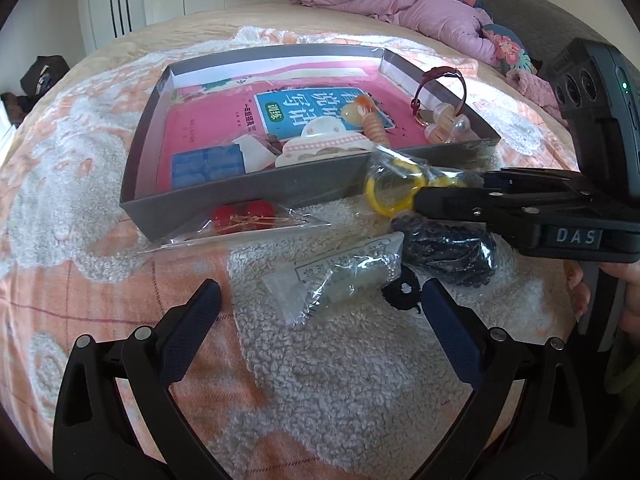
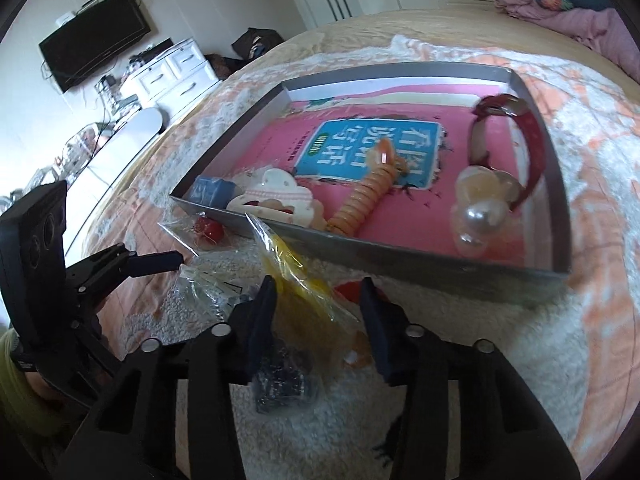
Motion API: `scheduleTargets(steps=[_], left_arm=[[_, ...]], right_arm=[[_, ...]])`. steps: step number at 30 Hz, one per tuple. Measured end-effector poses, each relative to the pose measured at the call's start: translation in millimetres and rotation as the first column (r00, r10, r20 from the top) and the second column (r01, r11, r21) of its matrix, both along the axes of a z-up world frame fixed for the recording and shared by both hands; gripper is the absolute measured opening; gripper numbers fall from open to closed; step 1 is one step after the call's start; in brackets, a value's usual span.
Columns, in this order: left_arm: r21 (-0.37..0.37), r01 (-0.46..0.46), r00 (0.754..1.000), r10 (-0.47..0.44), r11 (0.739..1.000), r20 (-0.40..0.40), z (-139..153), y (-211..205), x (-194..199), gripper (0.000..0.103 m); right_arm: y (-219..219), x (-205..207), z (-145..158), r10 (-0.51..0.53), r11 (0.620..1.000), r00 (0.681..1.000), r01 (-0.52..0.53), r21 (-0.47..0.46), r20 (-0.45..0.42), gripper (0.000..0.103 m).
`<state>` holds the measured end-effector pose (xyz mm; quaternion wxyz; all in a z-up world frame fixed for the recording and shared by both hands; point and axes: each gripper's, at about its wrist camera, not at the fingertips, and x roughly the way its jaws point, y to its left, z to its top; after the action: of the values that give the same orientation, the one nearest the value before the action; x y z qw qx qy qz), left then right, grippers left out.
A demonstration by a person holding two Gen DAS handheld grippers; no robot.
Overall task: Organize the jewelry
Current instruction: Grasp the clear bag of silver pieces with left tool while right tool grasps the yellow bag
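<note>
1. On a fleecy blanket (image 1: pixel 360 360), the left gripper (image 1: pixel 320 292), jaws spread wide and empty, hovers before a clear packet (image 1: pixel 340 276) with unreadable print.
2. The gray tray (image 1: pixel 224 196) holds a pink book (image 1: pixel 208 128), an orange beaded piece (image 1: pixel 374 130) and a red watch (image 1: pixel 440 92); red earrings (image 1: pixel 244 216) lie bagged outside.
3. The right gripper (image 1: pixel 424 194), marked "DAS", has its jaws around the bagged yellow bangle (image 1: pixel 390 194).
4. Only the right wrist view shows a wall television (image 2: pixel 94 36) and white drawers (image 2: pixel 168 72).

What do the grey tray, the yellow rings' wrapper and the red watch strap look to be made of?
Grey tray: probably matte cardboard, with thin, flat, folded-looking walls.
Wrapper on the yellow rings: clear glossy plastic film, crinkled with glints.
Red watch strap: leather or faux leather, smooth with a slight sheen; the pictures leave it open.
</note>
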<state>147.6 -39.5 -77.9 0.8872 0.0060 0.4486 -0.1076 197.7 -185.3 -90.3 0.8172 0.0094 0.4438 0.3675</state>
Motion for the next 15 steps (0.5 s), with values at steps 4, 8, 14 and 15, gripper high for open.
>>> scheduleTargets(steps=[4,8,14,15], left_arm=[[-0.012,0.001,1.000,-0.001,1.000,0.002,-0.1,-0.9,3.5,0.092],[-0.008,0.017,1.000,-0.017,1.000,0.007,-0.1,-6.2,6.9,0.067],[-0.039,0.040,0.999,-0.039,0.998,0.006,1.4,-7.5,5.4,0.054],[-0.045,0.039,0.999,-0.039,0.998,0.008,1.9,-7.0,4.5,0.053]], right_arm=[[4.1,-1.1,2.3,0.032,0.999,0.999,-0.032,-0.010,0.031,0.031],[-1.7,-8.9,7.2,0.028,1.000,0.998,-0.028,0.007,0.049,0.026],[-14.2,-22.3,20.9,-0.009,1.000,0.993,0.006,0.022,0.120,0.017],[-18.1,-24.0,23.3,-0.020,0.999,0.991,0.016,0.029,0.129,0.017]])
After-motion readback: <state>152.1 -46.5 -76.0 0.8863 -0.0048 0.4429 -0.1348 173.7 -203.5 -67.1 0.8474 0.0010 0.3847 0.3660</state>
